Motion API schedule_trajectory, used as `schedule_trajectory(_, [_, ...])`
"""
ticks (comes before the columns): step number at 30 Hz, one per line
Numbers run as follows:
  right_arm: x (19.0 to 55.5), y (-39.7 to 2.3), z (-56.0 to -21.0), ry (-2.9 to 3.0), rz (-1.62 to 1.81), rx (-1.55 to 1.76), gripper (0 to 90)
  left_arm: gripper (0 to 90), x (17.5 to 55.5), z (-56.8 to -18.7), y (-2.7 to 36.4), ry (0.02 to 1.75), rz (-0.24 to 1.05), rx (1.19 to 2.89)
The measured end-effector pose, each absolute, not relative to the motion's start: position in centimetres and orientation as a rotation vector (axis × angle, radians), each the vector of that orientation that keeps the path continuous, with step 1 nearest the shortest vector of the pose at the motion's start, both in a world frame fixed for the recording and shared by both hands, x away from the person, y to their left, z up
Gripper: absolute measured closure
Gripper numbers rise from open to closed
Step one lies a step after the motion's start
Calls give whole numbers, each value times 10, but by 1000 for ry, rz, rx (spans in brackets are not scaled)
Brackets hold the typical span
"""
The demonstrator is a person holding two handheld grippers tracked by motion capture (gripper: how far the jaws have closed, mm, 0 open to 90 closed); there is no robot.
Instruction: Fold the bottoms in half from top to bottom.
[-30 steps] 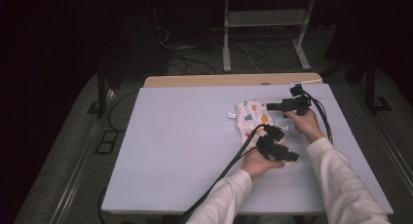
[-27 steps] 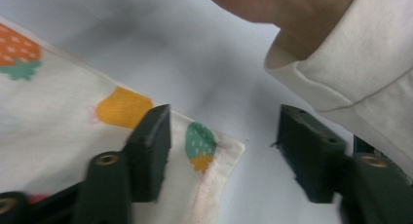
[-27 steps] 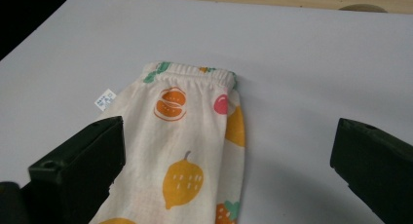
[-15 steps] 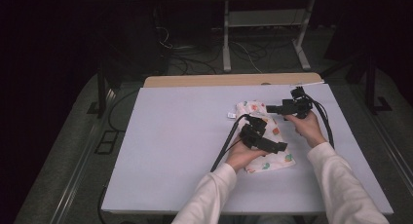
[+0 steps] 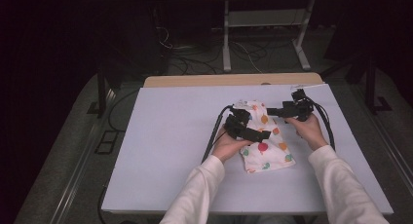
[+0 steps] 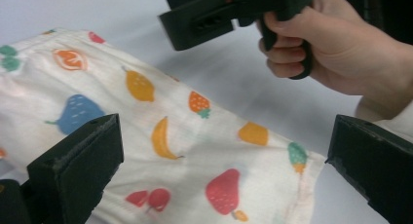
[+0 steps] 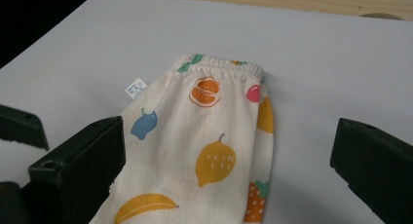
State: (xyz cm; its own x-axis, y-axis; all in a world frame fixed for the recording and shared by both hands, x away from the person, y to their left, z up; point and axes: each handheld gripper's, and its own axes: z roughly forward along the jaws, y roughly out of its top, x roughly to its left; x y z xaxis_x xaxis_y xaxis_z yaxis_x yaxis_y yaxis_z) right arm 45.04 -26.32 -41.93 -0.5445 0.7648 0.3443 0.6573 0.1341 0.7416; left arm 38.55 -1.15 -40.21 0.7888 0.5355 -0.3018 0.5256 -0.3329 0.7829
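White table; right gripper view reveals trousers' label.

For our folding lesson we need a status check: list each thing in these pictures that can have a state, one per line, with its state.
Fruit-print baby trousers: folded lengthwise, flat on the table, held by nothing.
Left gripper: jaws just opened wide, above the trousers, gripping nothing.
Right gripper: jaws open, beside the waistband end, holding nothing.
White label: sticking out at the waistband edge.
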Motion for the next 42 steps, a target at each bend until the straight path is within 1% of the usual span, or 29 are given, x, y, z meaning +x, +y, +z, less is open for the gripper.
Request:
schedule_trajectory(22, [450,-263,-418,2281,1390,1416,0,0,417,-387,28,836,91,1978])
schedule_trajectory(34, [453,-263,-421,2296,1384,1420,0,0,437,-379,38,846,115,2008])
schedule_trajectory(42, [454,-264,-422,2298,1388,1427,0,0,451,-380,45,866,112,2019])
